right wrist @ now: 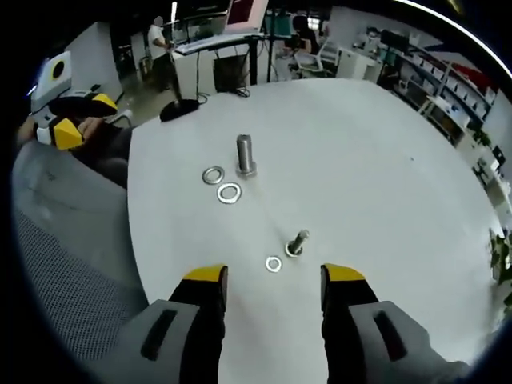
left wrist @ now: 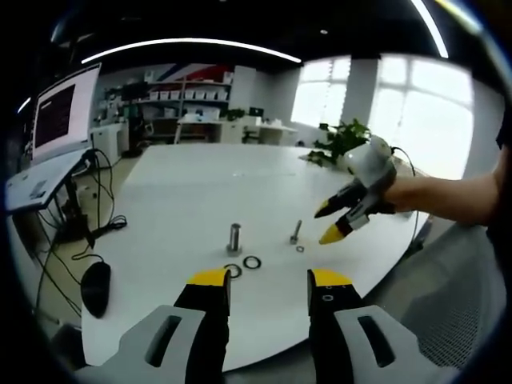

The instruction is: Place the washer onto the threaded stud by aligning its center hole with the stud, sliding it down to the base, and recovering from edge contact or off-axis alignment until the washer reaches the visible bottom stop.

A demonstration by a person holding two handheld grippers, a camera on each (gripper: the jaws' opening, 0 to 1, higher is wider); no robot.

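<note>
Principal risk: the small flat silver metal washer lies flush on the white round table, so the thick yellow-tipped fingers of the right gripper may skate over its rim or push it sideways instead of lifting it. It also lies just beside the small grey threaded stud, so a careless close could catch the stud, which leans slightly and could tip. In my judgement a tilted pick would then bring the hole down off-axis and hang the washer on the upper threads.

Second risk: confusion of parts. Two larger silver ring washers lie touching each other well ahead of the right gripper, next to a larger upright grey bolt.

Condition of the task item: thin, bright, circular, with a clear centre hole, lying just ahead of the right gripper's spread jaws and slightly toward the left jaw. Nothing is held.

The left gripper hangs at the table edge, jaws spread and empty, with the large bolt and ring washers just ahead and the small washer ahead to its right.
</note>
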